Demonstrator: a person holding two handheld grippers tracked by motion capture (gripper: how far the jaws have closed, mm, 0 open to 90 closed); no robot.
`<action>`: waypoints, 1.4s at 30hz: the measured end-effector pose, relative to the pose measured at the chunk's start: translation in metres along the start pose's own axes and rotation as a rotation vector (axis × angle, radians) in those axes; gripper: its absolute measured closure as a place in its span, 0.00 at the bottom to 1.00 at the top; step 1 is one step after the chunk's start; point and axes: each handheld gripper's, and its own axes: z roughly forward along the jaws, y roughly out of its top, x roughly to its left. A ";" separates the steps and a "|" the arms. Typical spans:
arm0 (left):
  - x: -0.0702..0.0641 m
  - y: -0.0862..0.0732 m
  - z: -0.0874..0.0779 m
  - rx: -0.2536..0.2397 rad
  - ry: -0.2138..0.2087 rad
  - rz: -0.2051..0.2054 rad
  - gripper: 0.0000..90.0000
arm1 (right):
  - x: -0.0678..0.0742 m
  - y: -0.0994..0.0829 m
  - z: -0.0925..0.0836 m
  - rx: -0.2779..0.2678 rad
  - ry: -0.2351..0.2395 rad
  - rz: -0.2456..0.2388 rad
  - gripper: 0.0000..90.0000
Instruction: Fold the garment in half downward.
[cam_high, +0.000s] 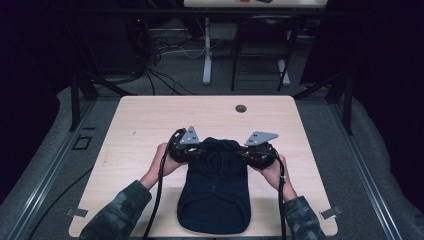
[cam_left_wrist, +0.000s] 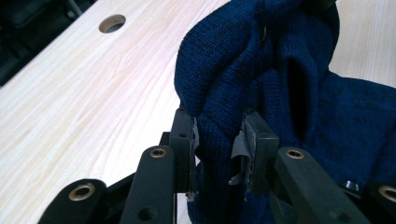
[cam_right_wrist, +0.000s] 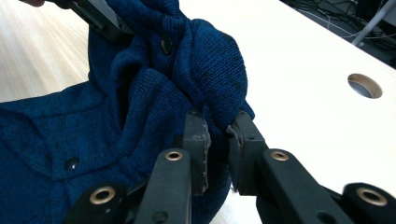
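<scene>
Left gripper (cam_left_wrist: 218, 140): my jaws pinch a sweater (cam_high: 215, 192) fold.
Right gripper (cam_right_wrist: 217, 135): my jaws clamp its other bunched edge.
Sweater: lower half flat on surface (cam_high: 140, 120); pinched folds' undersides hidden.

Pale wooden table (cam_high: 140, 120) (round hole (cam_high: 241, 108) at back)

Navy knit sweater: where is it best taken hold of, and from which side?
By the bunched far edge of the navy knit sweater, one fold per side, from the person's side along the table. The left gripper and right gripper each clamp a thick fold there now; the rest lies flat, offering no ridge to pinch.
</scene>
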 end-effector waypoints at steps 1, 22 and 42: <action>-0.002 0.000 -0.001 -0.009 0.014 0.006 0.78 | 0.000 -0.001 0.000 0.003 0.001 0.003 0.86; -0.004 0.002 0.001 -0.041 0.052 0.042 0.80 | 0.001 -0.009 0.010 0.062 -0.042 0.032 0.87; 0.009 -0.011 0.007 0.016 -0.013 -0.095 0.44 | 0.023 -0.002 0.000 -0.038 -0.159 -0.146 0.90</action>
